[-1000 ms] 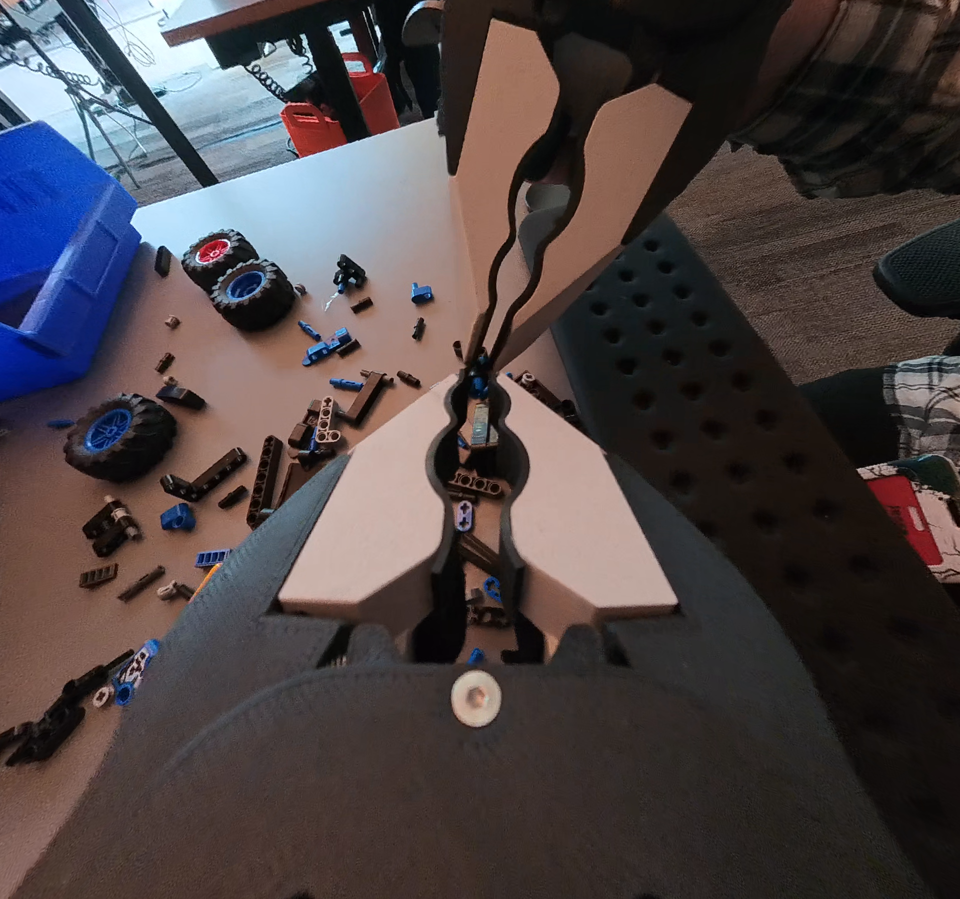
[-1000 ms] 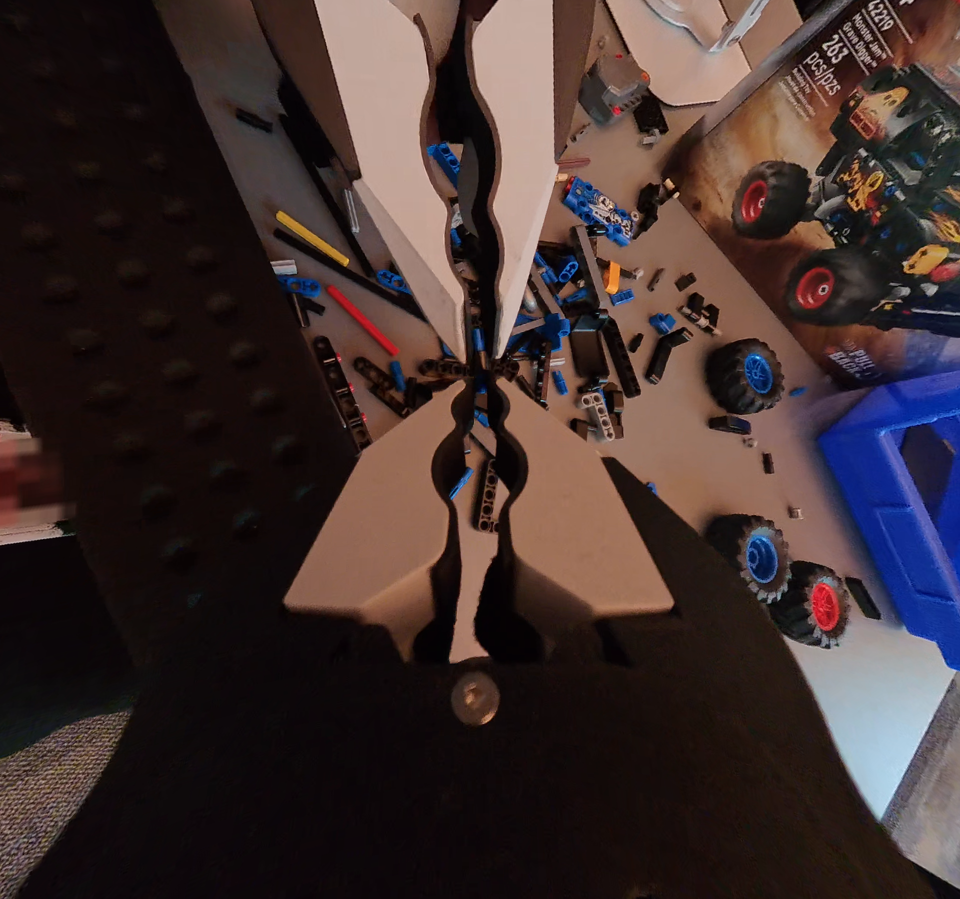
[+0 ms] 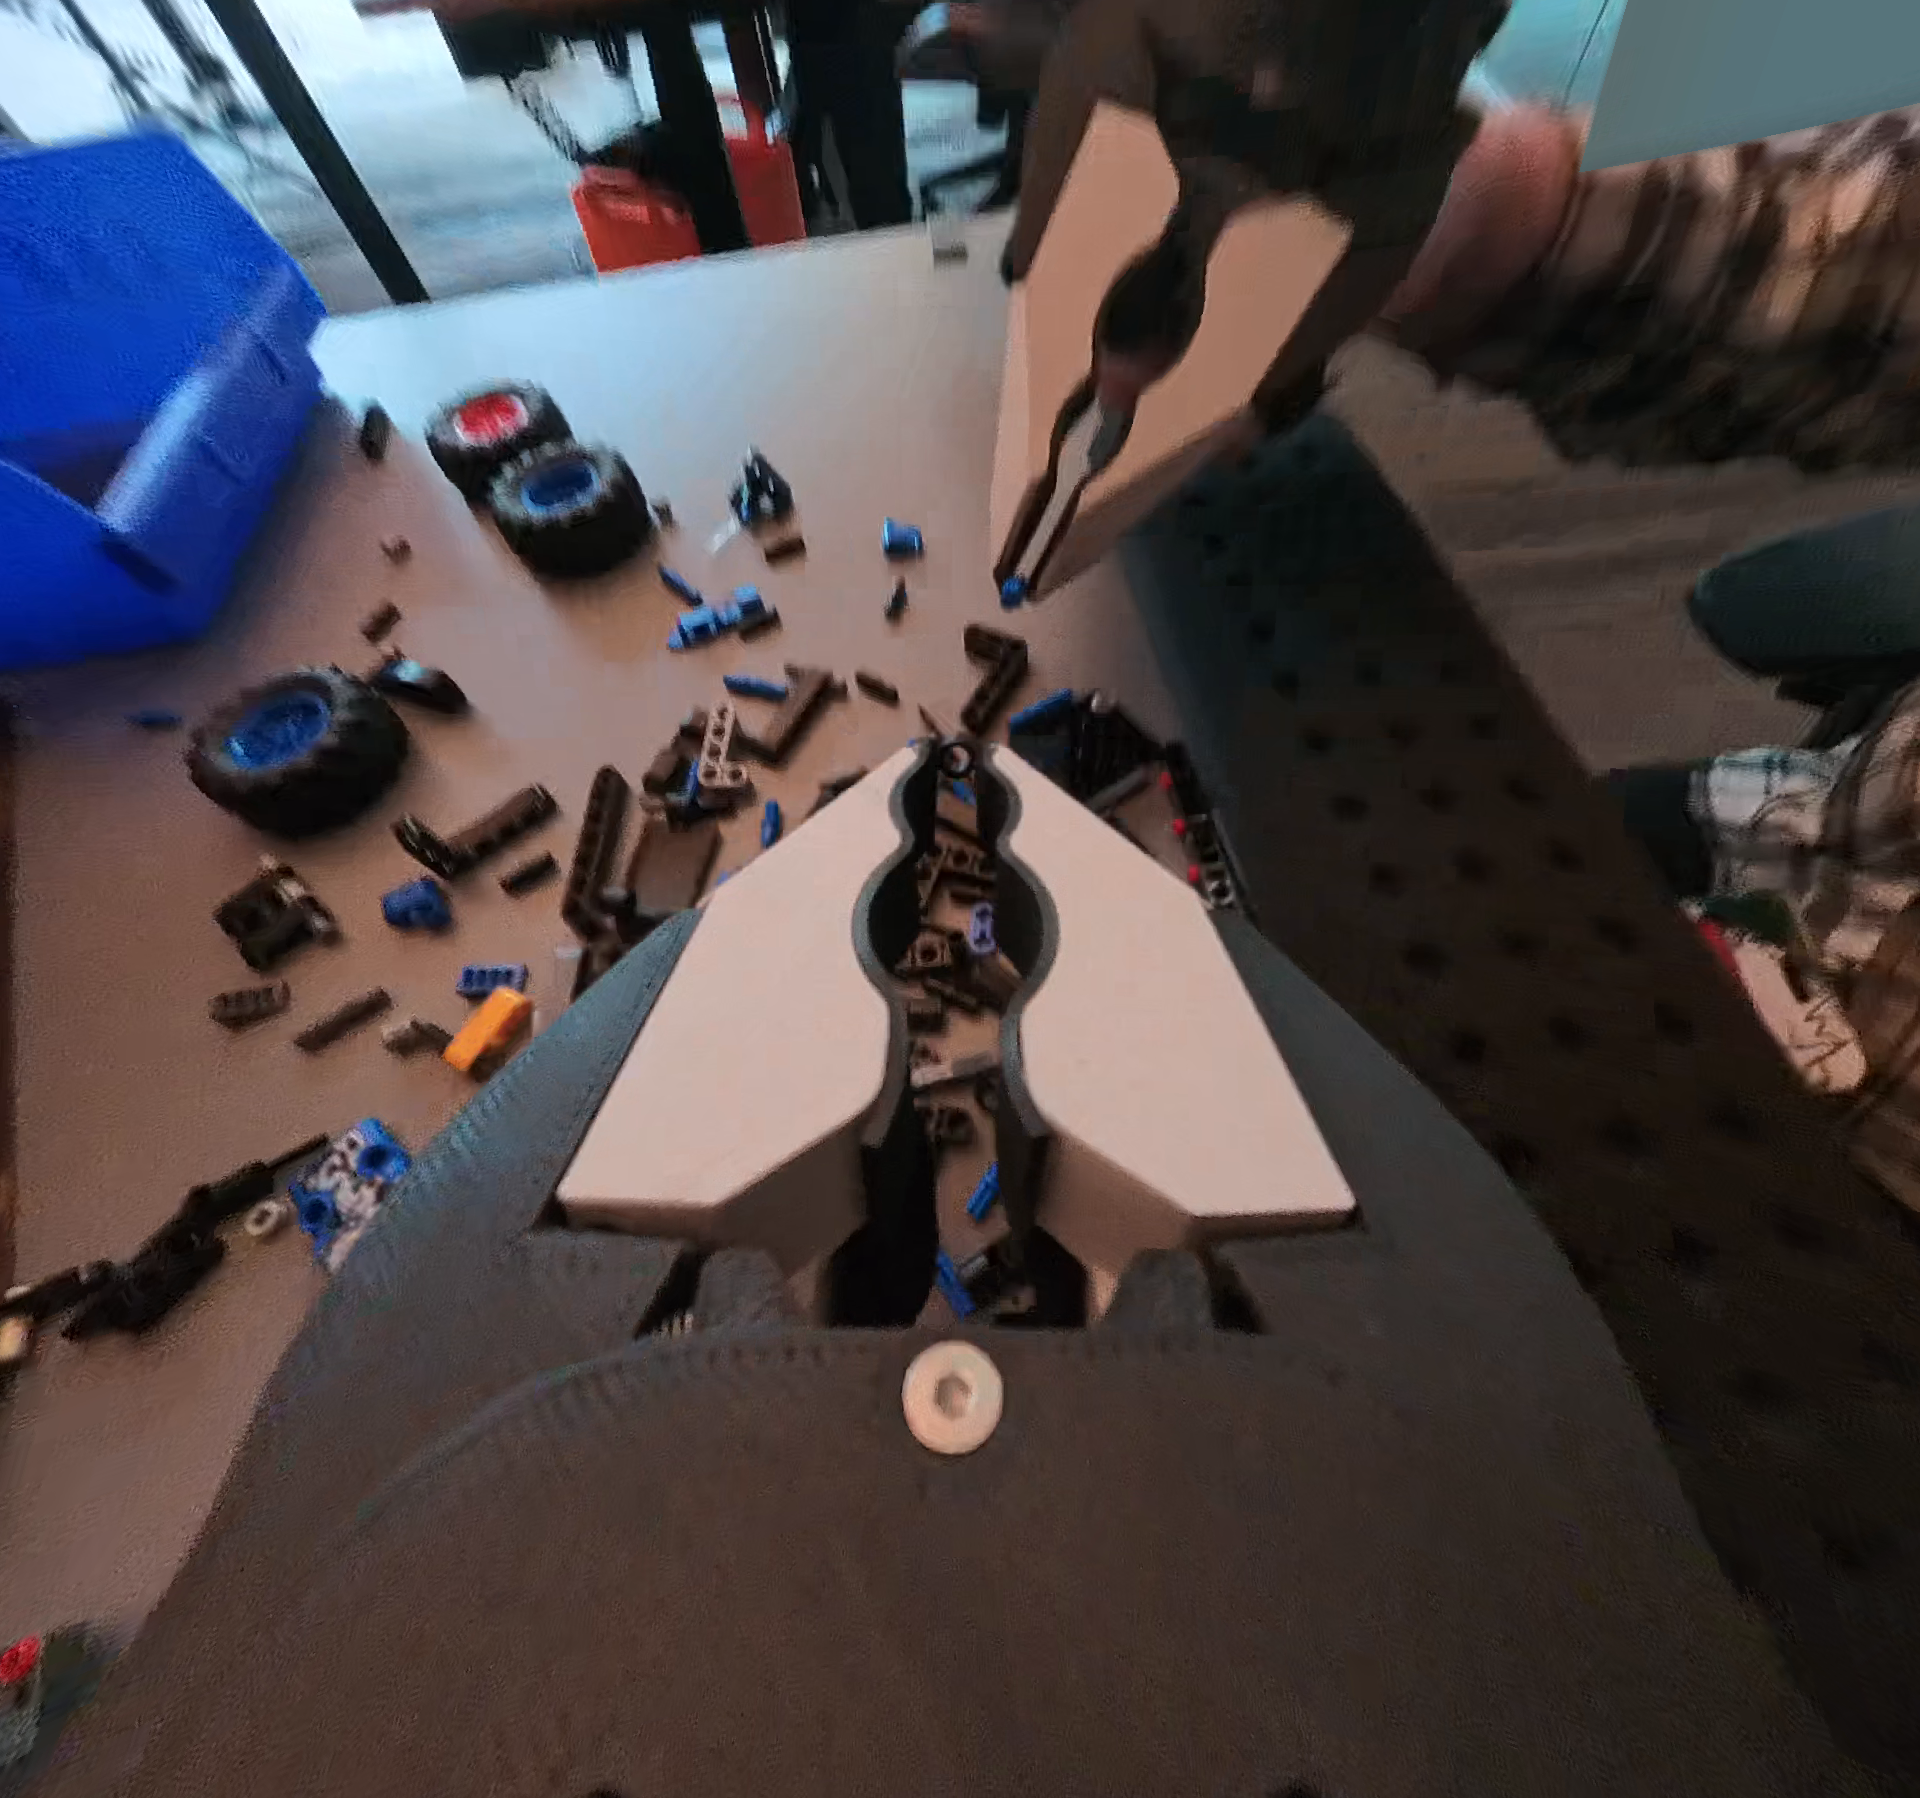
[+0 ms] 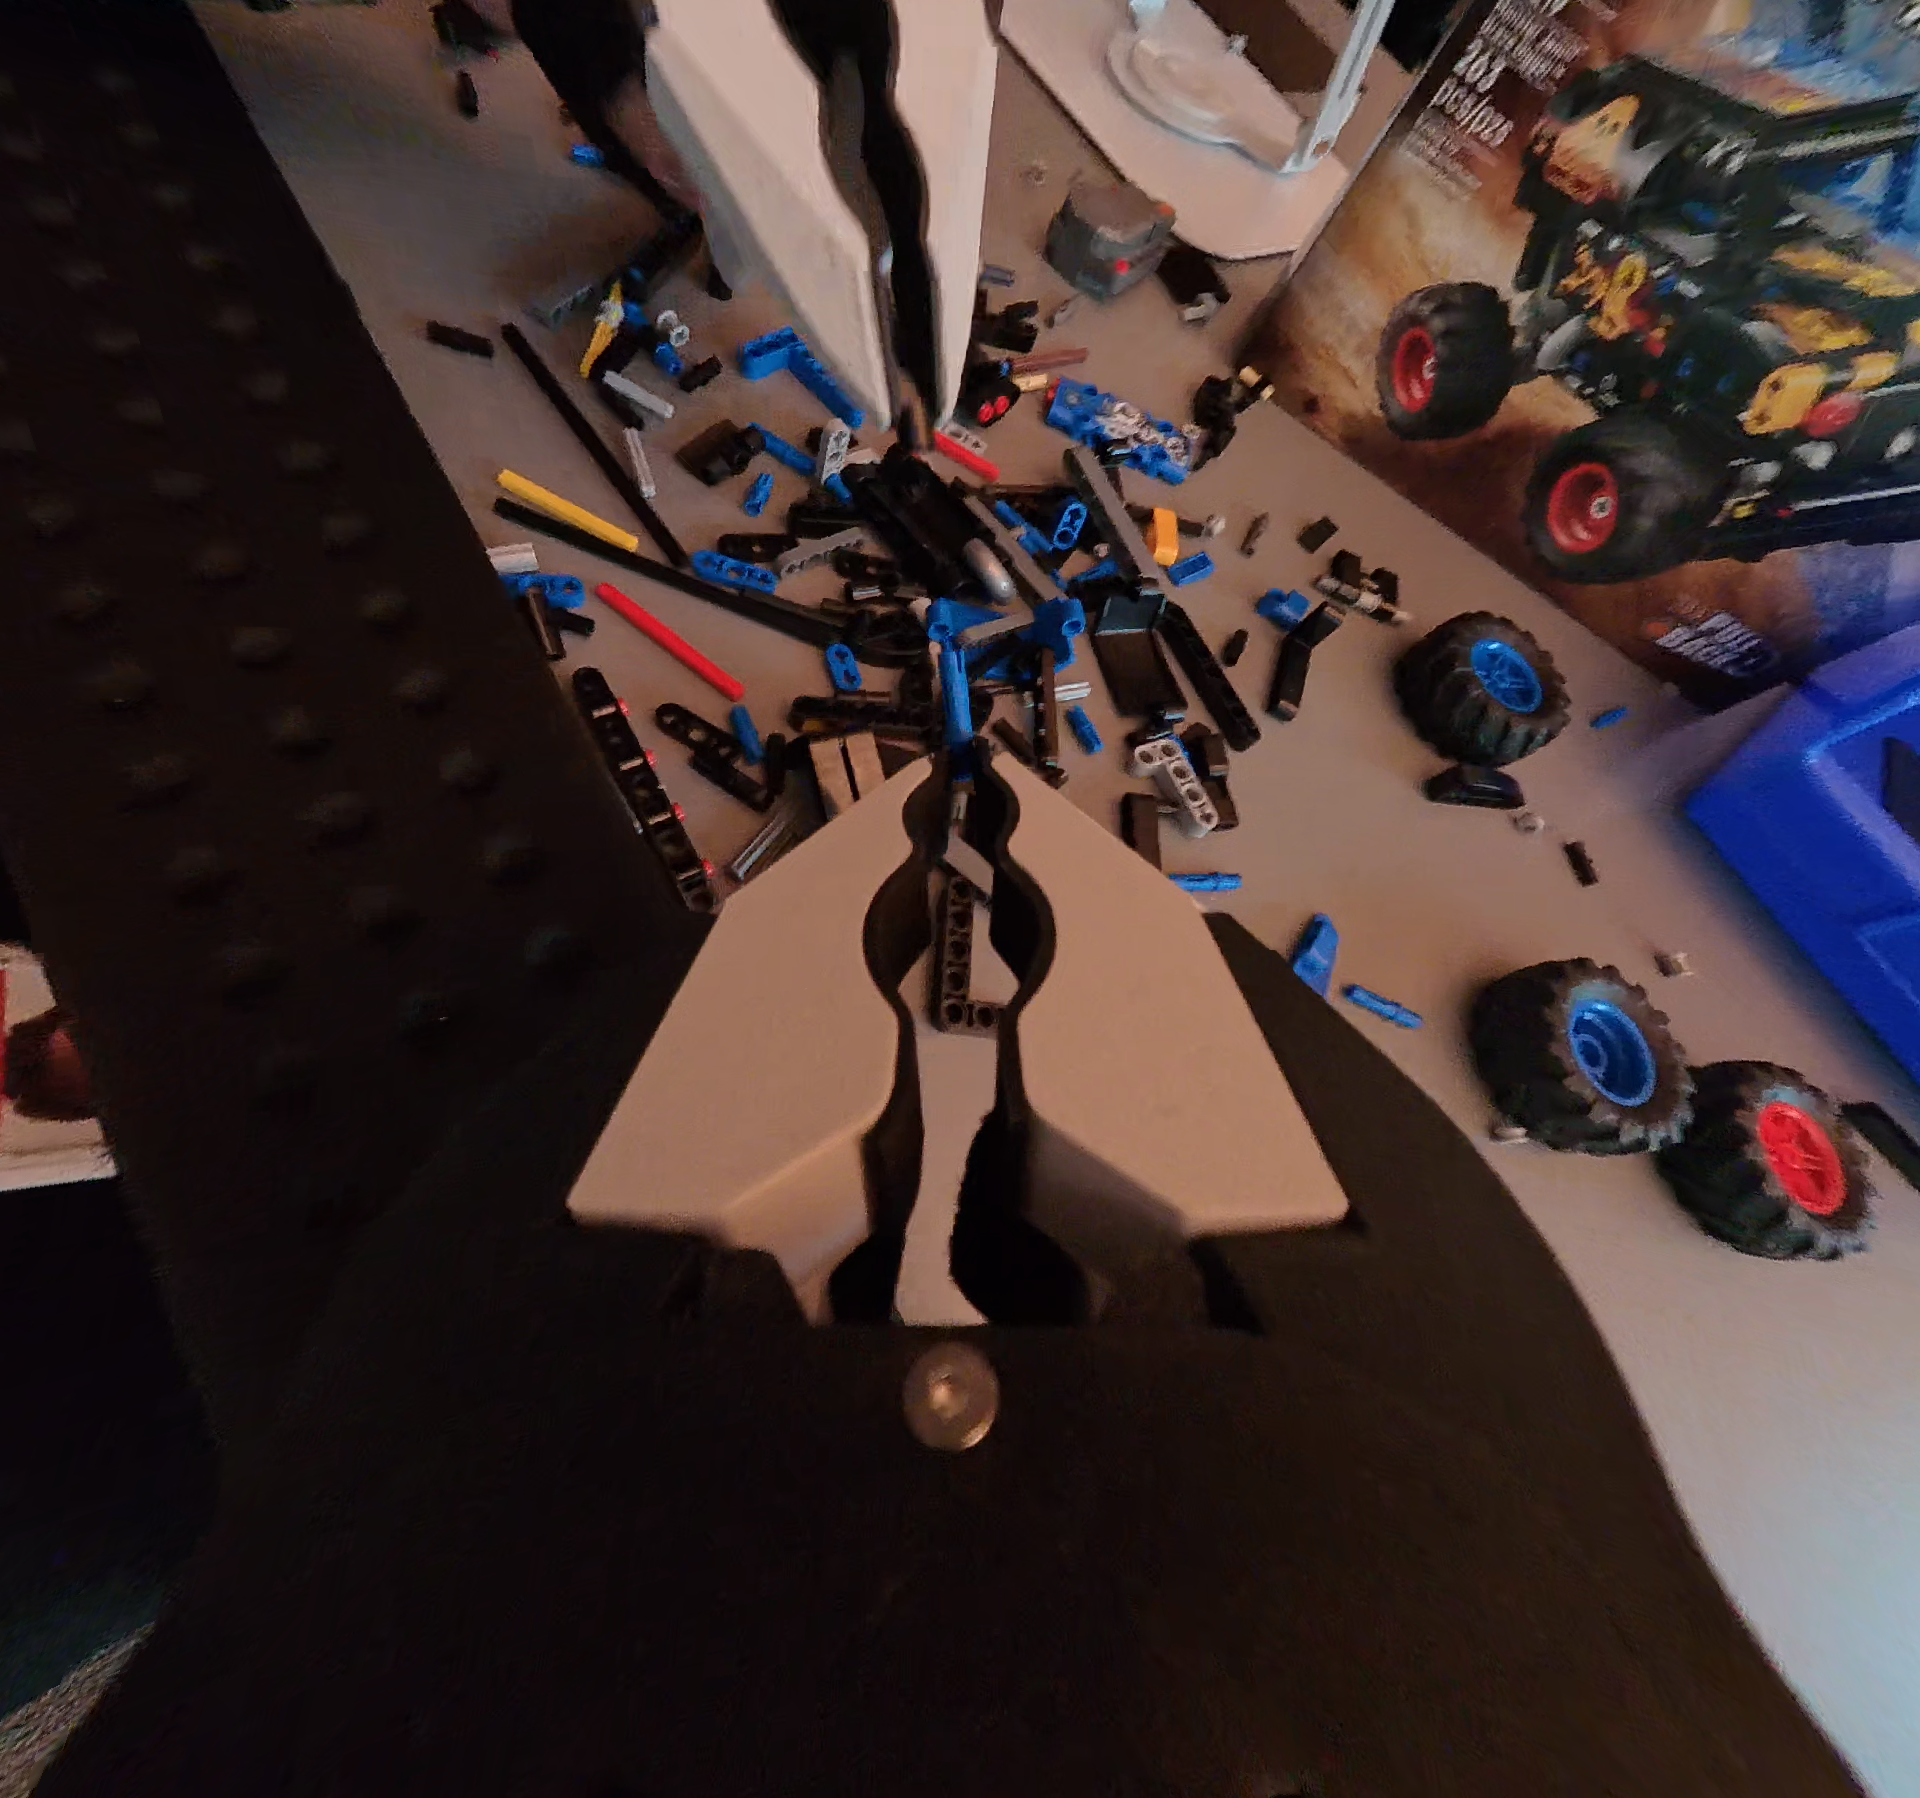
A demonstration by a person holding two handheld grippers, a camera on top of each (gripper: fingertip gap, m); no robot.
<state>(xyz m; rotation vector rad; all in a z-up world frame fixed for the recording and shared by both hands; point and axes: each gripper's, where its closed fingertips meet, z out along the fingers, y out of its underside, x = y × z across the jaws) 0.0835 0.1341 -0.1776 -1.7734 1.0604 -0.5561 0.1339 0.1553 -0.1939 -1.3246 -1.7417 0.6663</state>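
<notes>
Left wrist view, left gripper (image 3: 954,759) pinching small black ring (image 3: 954,761)

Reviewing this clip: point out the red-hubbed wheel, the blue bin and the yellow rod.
red-hubbed wheel (image 4: 1789,1158), right wrist view, on its red hub.
blue bin (image 3: 135,418), left wrist view, on its outer side wall.
yellow rod (image 4: 566,509), right wrist view, at the middle of its length.

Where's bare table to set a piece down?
Free: the table strip beyond the red-hubbed wheel, beside the blue bin; also right of the blue-hubbed wheel toward the edge. Crowded: the parts pile between the grippers.
</notes>
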